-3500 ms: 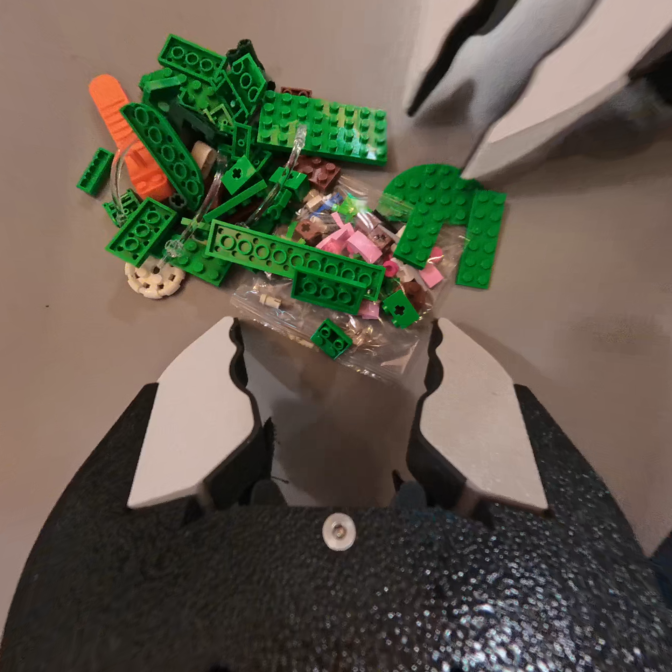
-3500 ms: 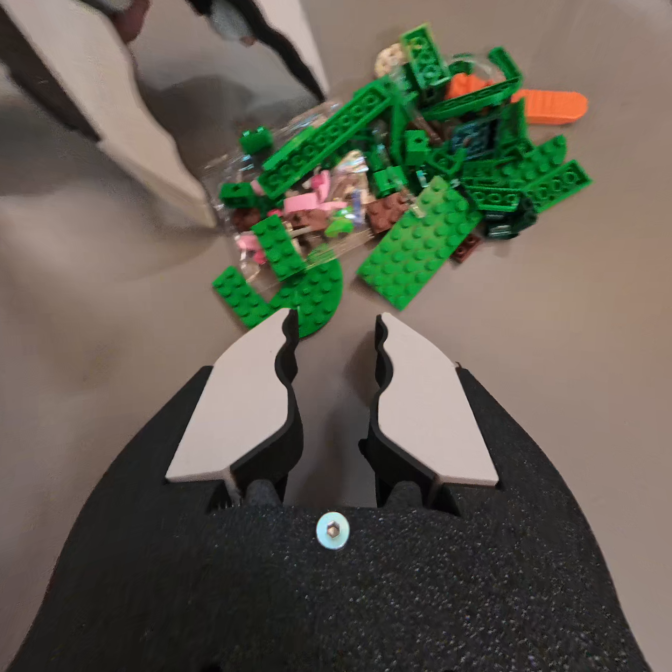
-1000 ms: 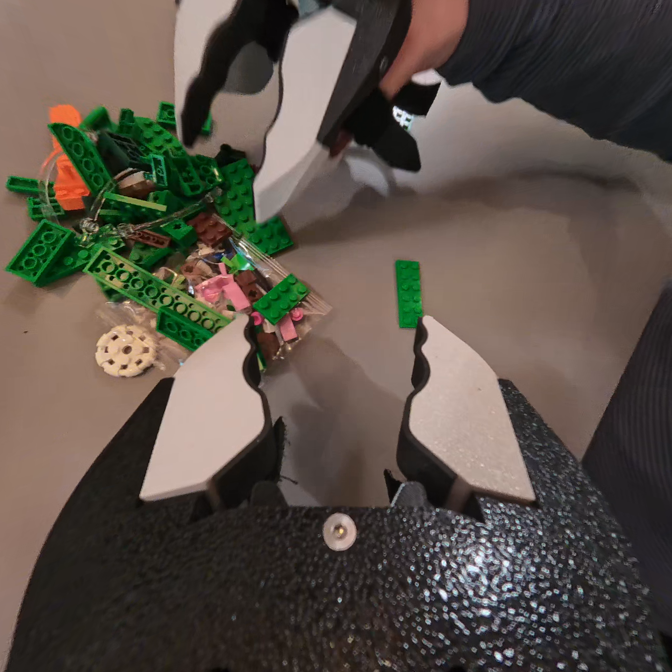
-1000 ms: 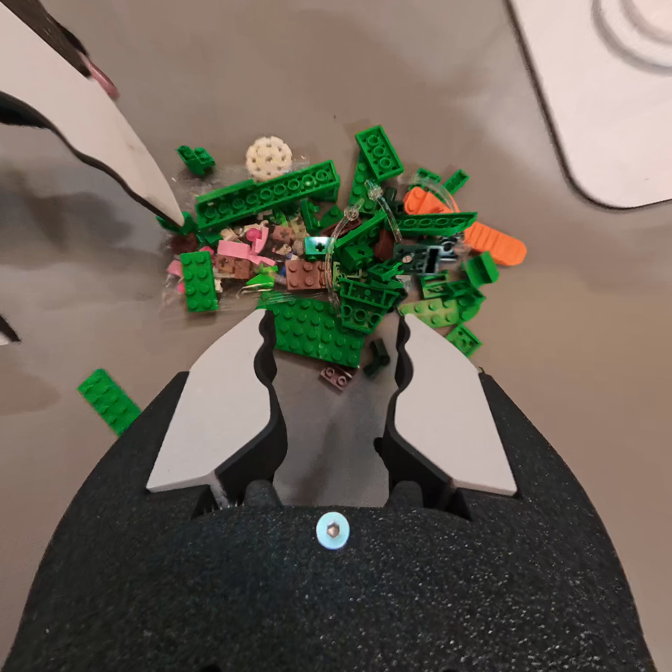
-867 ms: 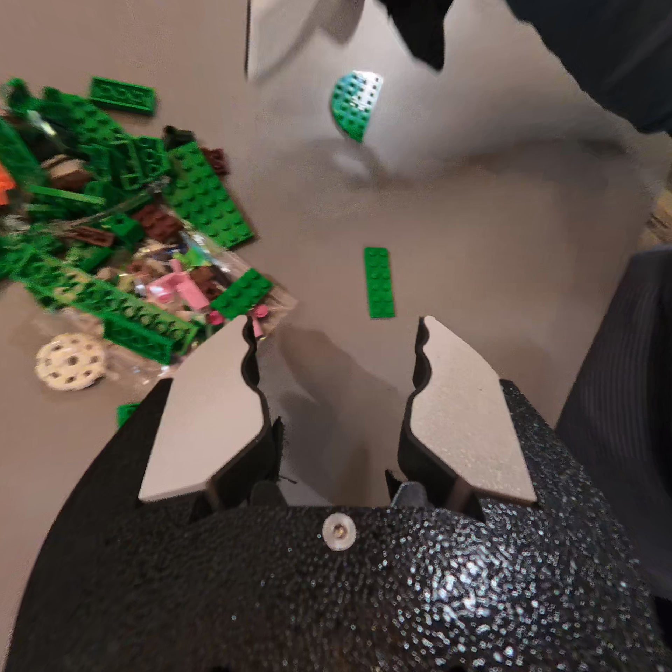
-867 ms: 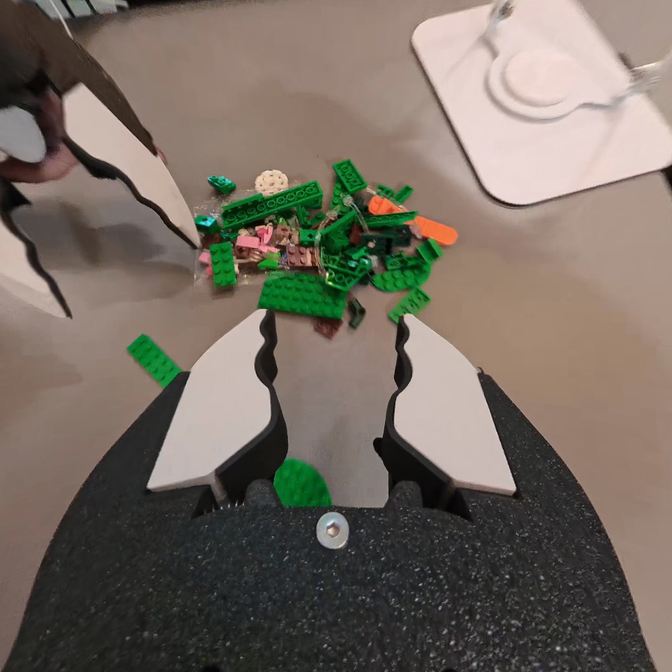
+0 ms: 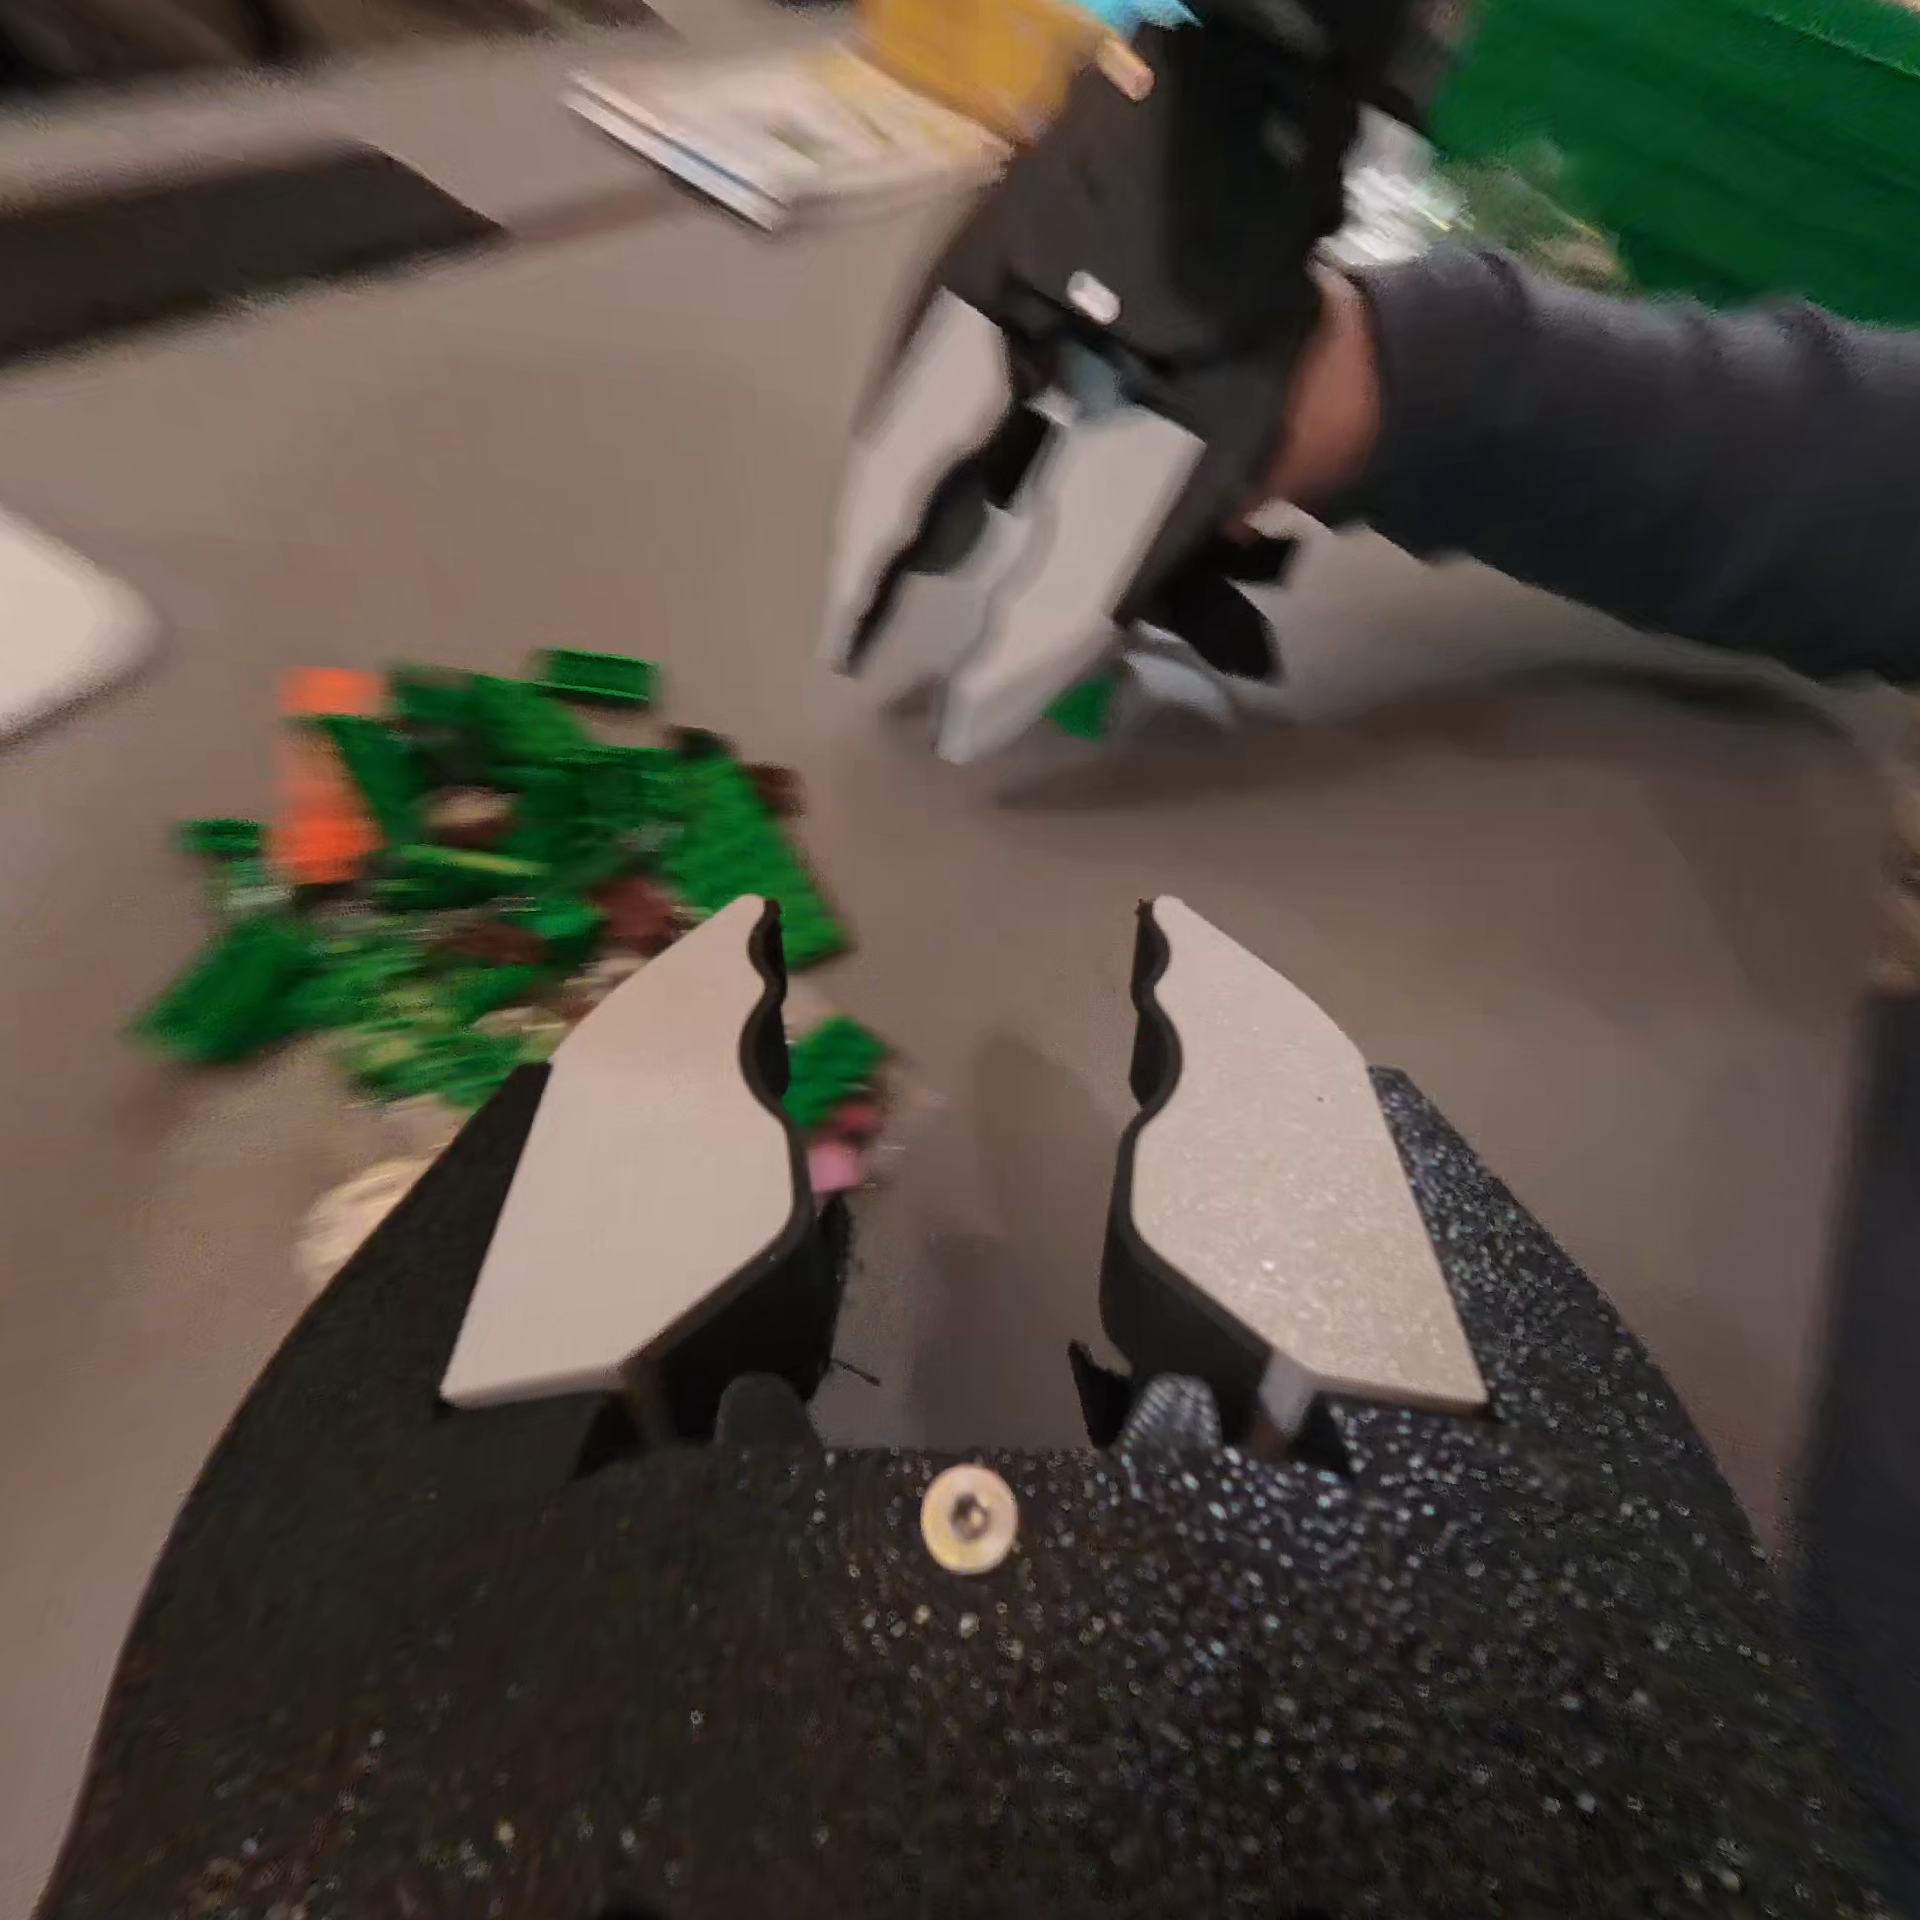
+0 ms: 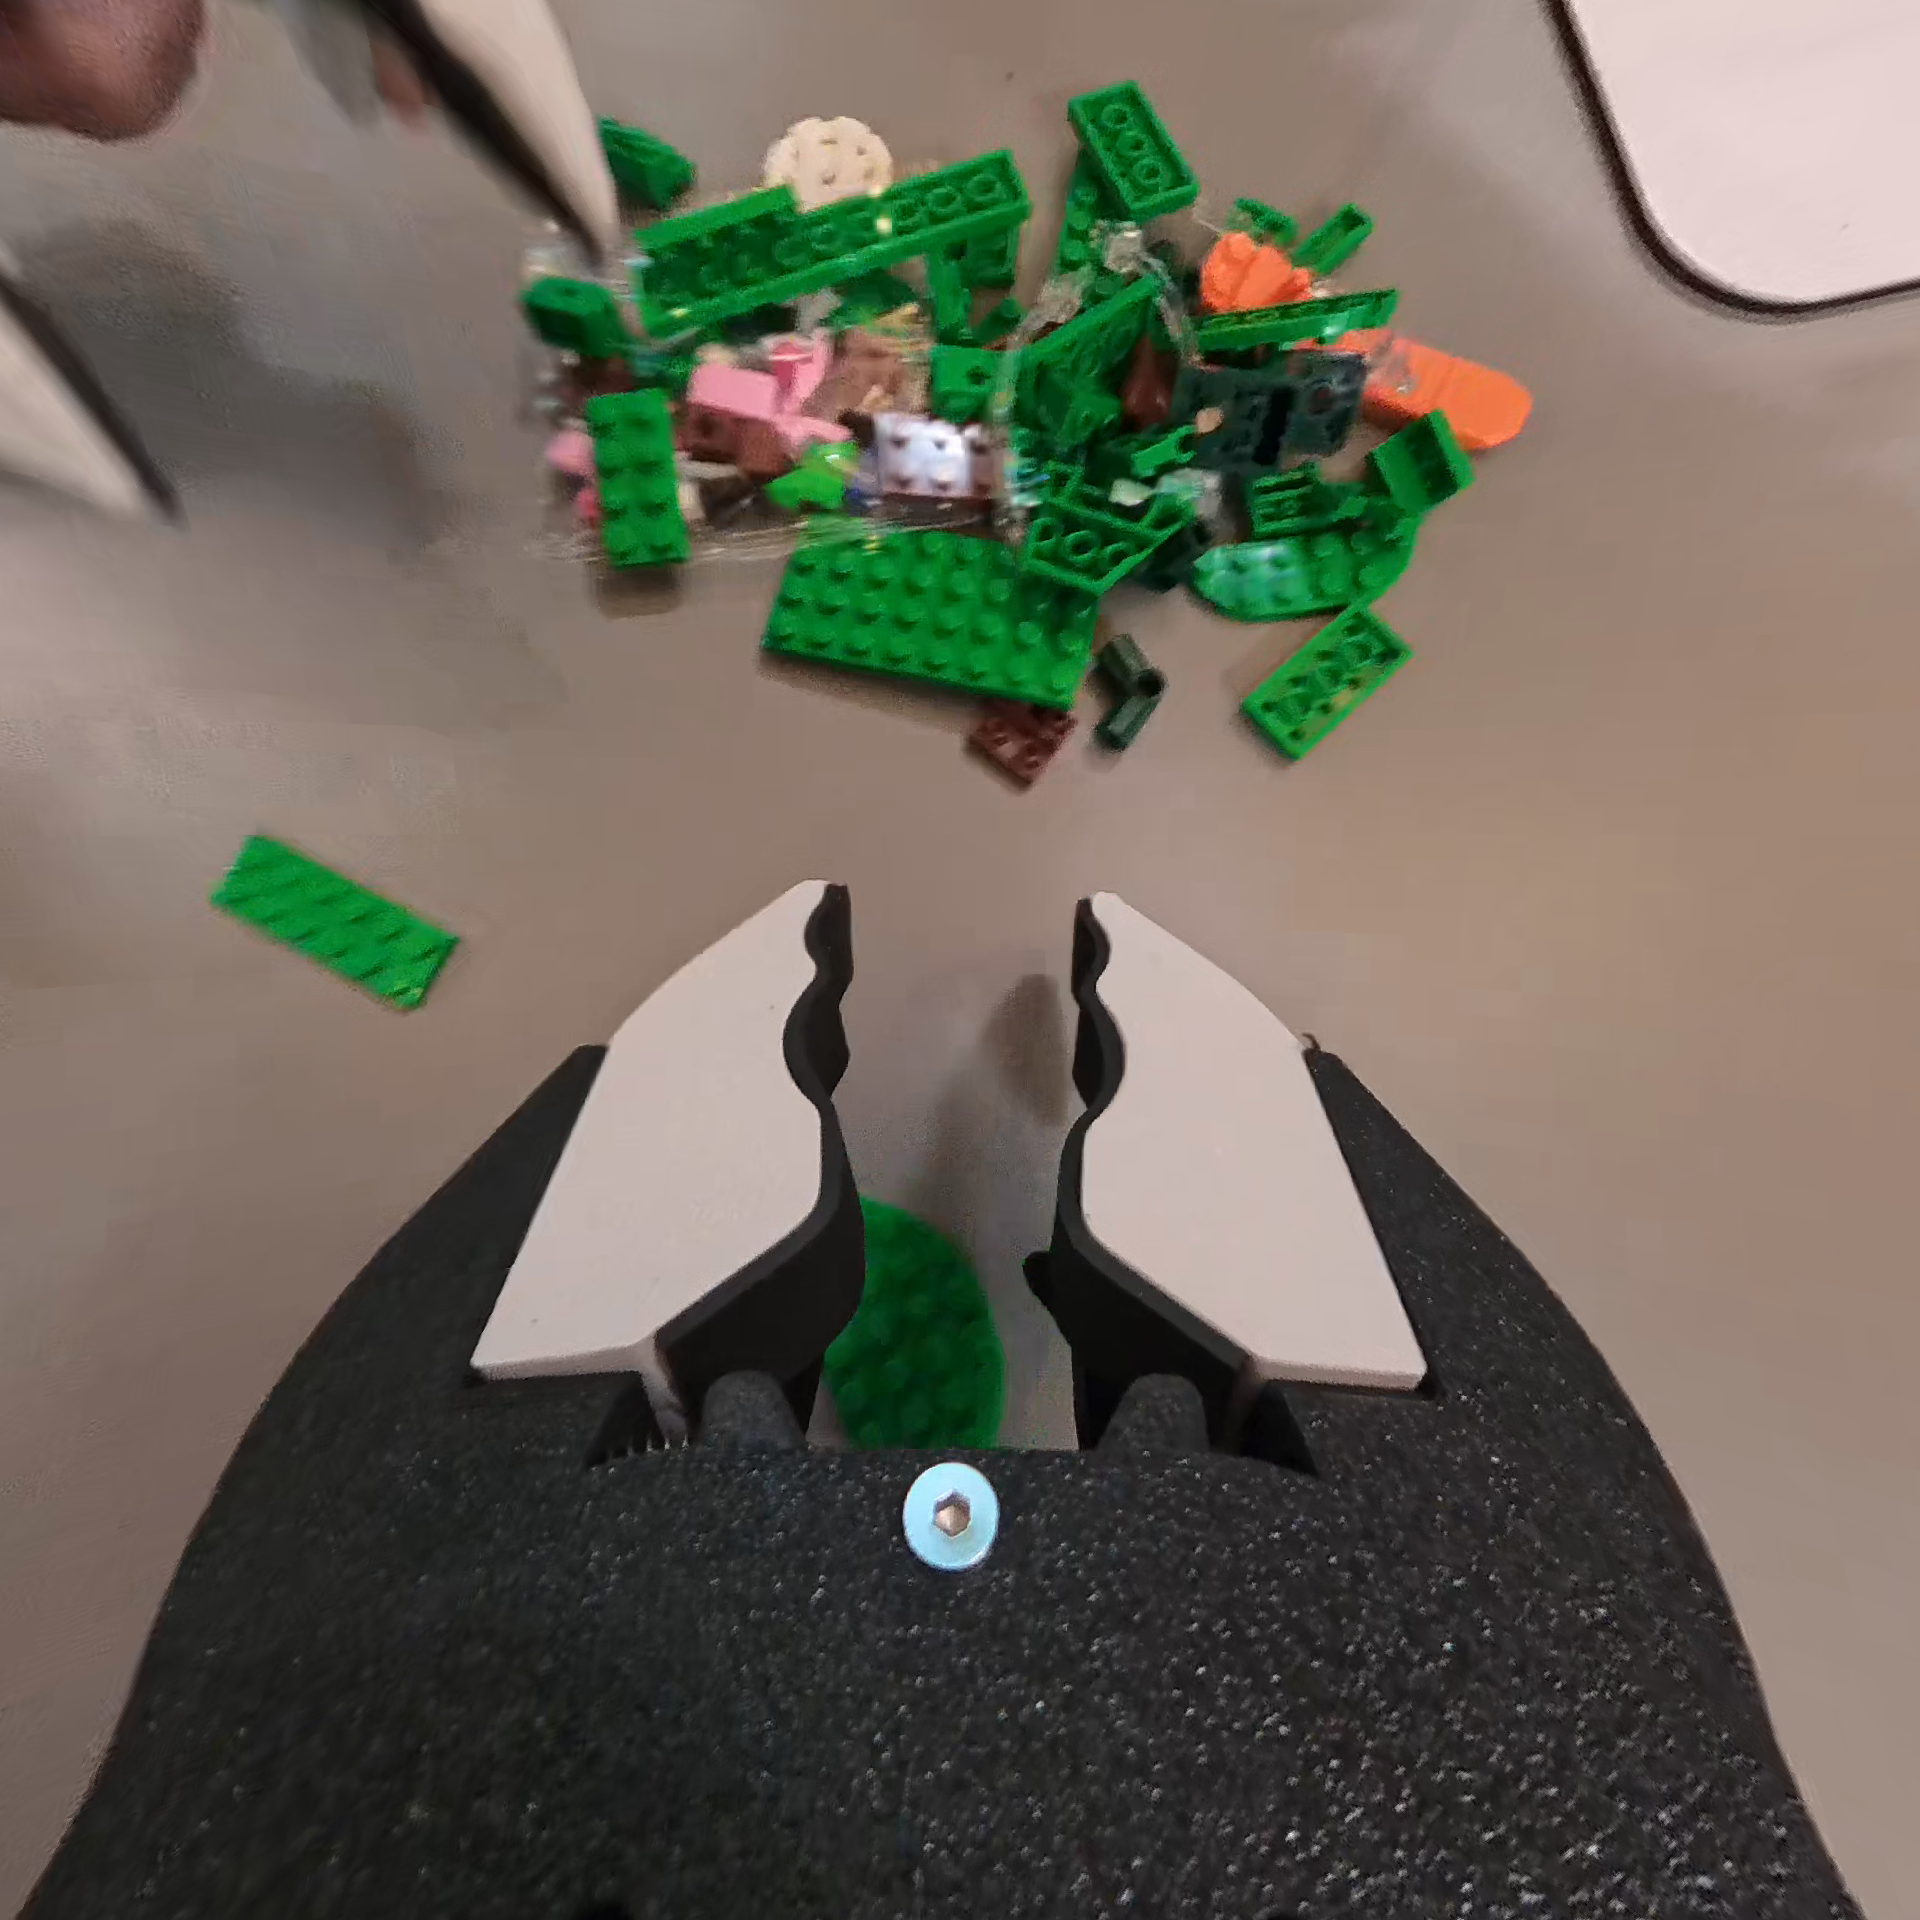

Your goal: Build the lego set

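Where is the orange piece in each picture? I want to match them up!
Left wrist view: the orange piece is at the middle left, blurred, on the far left side of the brick pile.
Right wrist view: it is at the upper right, on the right edge of the pile.
Shared landmark: the white mat lies just beyond the orange piece in both views.

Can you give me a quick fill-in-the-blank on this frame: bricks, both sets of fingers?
1. The left gripper fingers stand ____.
2. The lone flat plate lying apart from the pile is ____ in colour.
3. The half-round plate lies on the table under the ____ gripper.
4. The long tool in the pile is ____.

Missing: open; green; right; orange
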`<state>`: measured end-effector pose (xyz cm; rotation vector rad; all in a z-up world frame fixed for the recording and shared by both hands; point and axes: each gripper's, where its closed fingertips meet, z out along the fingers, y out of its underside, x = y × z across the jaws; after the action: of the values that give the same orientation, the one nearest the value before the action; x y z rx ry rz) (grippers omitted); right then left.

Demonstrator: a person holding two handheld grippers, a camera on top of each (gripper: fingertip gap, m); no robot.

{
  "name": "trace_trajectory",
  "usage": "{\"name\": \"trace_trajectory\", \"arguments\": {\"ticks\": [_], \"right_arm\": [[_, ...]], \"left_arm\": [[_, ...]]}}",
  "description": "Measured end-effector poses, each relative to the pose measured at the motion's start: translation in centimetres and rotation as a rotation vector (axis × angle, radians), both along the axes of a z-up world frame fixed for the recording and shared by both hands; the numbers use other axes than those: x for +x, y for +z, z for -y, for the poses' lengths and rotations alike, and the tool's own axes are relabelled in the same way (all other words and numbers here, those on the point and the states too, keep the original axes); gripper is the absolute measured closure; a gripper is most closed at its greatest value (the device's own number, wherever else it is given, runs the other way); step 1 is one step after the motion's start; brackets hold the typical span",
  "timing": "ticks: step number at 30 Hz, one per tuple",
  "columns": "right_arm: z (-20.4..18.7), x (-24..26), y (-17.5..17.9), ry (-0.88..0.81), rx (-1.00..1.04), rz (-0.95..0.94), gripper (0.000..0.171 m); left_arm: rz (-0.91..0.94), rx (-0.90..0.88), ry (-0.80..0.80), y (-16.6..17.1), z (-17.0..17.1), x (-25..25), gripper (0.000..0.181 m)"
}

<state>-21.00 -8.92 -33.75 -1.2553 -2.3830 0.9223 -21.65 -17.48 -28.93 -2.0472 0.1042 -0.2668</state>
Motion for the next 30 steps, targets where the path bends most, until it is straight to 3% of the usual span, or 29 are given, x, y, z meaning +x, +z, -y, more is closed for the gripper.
{"name": "trace_trajectory", "arguments": {"ticks": [1,4,7,12,19,30], "right_arm": [[-0.4,-0.8,-0.2,-0.007,0.017,-0.002,0.132],[-1.5,-3.6,-0.3,-0.041,0.014,0.0,0.133],[-2.4,-5.8,-0.5,-0.059,-0.012,0.043,0.139],[-2.5,-8.2,-0.8,0.016,0.002,0.099,0.132],[0.7,-5.3,0.5,0.272,0.038,0.106,0.136],[4.0,-4.0,-1.1,0.324,0.082,0.115,0.13]], "left_arm": [[-0.044,0.058,0.116,0.4,-0.1,-2.4,0.115],[-0.118,0.234,0.434,1.5,0.6,-8.3,0.103],[-0.094,0.321,0.557,1.8,1.4,-10.2,0.104],[-0.262,0.365,0.659,2.8,3.1,-11.9,0.114],[-0.148,0.404,0.814,3.0,5.4,-14.5,0.118],[-0.154,0.382,0.796,2.8,5.1,-14.4,0.125]]}}
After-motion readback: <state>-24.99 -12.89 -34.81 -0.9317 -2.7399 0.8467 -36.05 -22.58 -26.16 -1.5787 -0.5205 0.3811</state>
